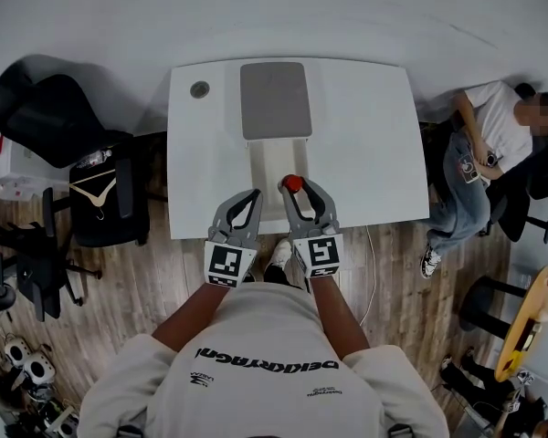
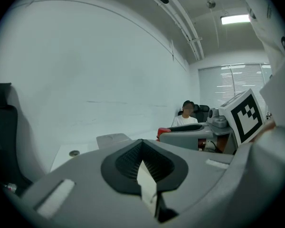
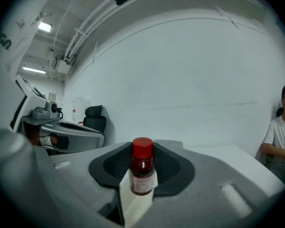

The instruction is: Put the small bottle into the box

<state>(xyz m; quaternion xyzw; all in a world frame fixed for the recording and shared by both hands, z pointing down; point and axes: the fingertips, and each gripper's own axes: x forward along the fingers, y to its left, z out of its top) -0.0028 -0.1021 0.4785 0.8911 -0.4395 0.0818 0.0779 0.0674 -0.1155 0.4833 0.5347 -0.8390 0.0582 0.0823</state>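
Observation:
A small dark bottle with a red cap (image 1: 292, 183) (image 3: 142, 172) stands upright between the jaws of my right gripper (image 1: 297, 188), which is shut on it. In the head view it hangs over the near end of the open white box (image 1: 254, 164), whose grey lid (image 1: 275, 99) lies folded back on the white table (image 1: 365, 144). Just left of the bottle, over the box's near left corner, my left gripper (image 1: 252, 195) (image 2: 142, 144) is shut with nothing in it. The ribbed black pads (image 3: 173, 167) flank the bottle on both sides.
Black office chairs (image 1: 64, 126) stand left of the table. At the right a person (image 1: 493, 144) sits close to the table's corner, with a stool (image 1: 493, 299) and a round yellow table (image 1: 530, 322) nearer. A round grommet (image 1: 199, 88) sits in the far-left tabletop.

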